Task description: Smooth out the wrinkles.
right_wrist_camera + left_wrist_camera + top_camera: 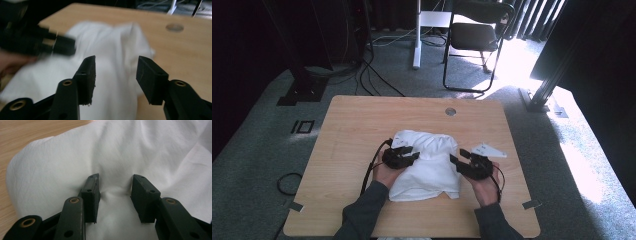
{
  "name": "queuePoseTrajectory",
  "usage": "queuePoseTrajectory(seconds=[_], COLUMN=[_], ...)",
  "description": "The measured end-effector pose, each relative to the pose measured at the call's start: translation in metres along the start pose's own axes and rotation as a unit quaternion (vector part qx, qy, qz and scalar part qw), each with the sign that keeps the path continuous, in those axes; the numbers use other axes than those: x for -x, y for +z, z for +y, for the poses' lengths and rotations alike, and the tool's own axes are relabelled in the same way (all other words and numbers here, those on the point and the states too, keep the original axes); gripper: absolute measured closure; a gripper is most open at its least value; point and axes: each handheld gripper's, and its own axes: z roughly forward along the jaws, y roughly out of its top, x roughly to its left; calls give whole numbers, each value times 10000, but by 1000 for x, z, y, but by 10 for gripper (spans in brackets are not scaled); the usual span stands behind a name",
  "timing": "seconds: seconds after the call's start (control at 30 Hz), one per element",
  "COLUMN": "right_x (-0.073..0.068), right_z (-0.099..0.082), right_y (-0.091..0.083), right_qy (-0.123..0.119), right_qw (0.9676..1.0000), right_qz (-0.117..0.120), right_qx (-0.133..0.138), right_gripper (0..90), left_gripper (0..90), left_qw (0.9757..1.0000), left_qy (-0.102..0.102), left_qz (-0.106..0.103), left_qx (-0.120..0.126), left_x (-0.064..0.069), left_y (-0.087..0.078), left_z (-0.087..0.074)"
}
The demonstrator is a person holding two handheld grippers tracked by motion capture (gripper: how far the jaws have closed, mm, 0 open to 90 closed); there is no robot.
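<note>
From the high view, a crumpled white cloth garment (427, 162) lies near the middle of the light wooden table (352, 125), a little toward my side of it. My left gripper (404, 155) rests on the cloth's left part, my hand behind it at the cloth's left edge. My right gripper (460, 162) sits just beside the cloth's right edge, jaws pointing in toward the fabric, with its grey three-cornered plate (488, 150) on top. A small round metal insert (450, 111) is set in the table's far side, well apart from the cloth. A black folding chair (474, 37) stands on the grey carpet beyond the table.

In the left gripper view, my left gripper (115, 190) has its jaws spread, tips pressed down onto the white cloth (125, 150). The fabric puckers into small creases between them, but the pads do not squeeze it; a gap shows on either side of the raised fold. Bare wood (30, 132) shows at the upper left.

In the right gripper view, which is blurred, my right gripper (116, 66) has its jaws apart with nothing pinched; the cloth (110, 47) lies ahead and below them. My left gripper (47, 42) shows dark at the left, over the fabric. The round insert (174, 27) lies on the table (190, 57) beyond.
</note>
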Motion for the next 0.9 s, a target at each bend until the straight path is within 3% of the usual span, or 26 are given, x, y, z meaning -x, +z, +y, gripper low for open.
queuePoseTrajectory(seconds=[0.1, 0.13, 0.17, 0.2, 0.23, 0.37, 0.4, 0.47, 0.53, 0.57, 0.63, 0.7, 0.77, 0.8, 0.9], right_x=[8, 13, 18, 22, 26, 41, 42, 42, 40, 35, 19, -1, -16, -22, -22], right_z=[22, 26, 28, 29, 29, 27, 25, 22, 22, 23, 27, 31, 33, 32, 23], right_y=[26, 36, 45, 51, 56, 61, 62, 60, 52, 45, 33, 30, 37, 46, 70], right_qy=[312, 486, 577, 590, 500, 514, 585, 584, 693, 598, 296, -151, -402, -500, -561], right_qw=[9995, 9986, 9976, 9971, 9969, 9953, 9940, 9889, 9901, 9925, 9963, 9982, 9987, 9986, 9979], right_qz=[-11, -6, 97, 56, -211, -379, -528, -1109, -1089, -1025, -788, -443, -85, 21, -106], right_qx=[-46, -213, -372, -471, -566, -729, -762, -795, -548, -286, 176, 362, 313, 164, -308], right_gripper=[521, 613, 762, 864, 888, 884, 853, 772, 640, 613, 582, 583, 591, 591, 563], left_gripper=[560, 556, 555, 555, 555, 554, 553, 527, 523, 524, 523, 524, 526, 528, 531], left_qw=[10000, 10000, 10000, 10000, 9999, 9996, 9996, 9996, 9994, 9993, 9993, 9989, 9981, 9979, 9984], left_qy=[51, 67, 76, 66, 49, 8, 29, 66, -4, -23, 0, -8, -39, -54, 32], left_qz=[0, -3, -15, -41, -90, -272, -256, -240, -309, -322, -318, -367, -366, -360, -345], left_qx=[10, 8, 11, 28, 53, 120, 103, 110, 157, 169, 181, 300, 496, 532, 450], left_x=[1, 1, 1, 0, 0, 0, 1, 3, 1, 1, 1, 1, 0, 0, -1], left_y=[0, -1, -1, -1, -2, -4, -4, -5, -8, -8, -9, -11, -15, -16, -15], left_z=[0, 0, 0, -1, -1, -1, -1, 0, 1, 1, 3, 6, 10, 11, 13])
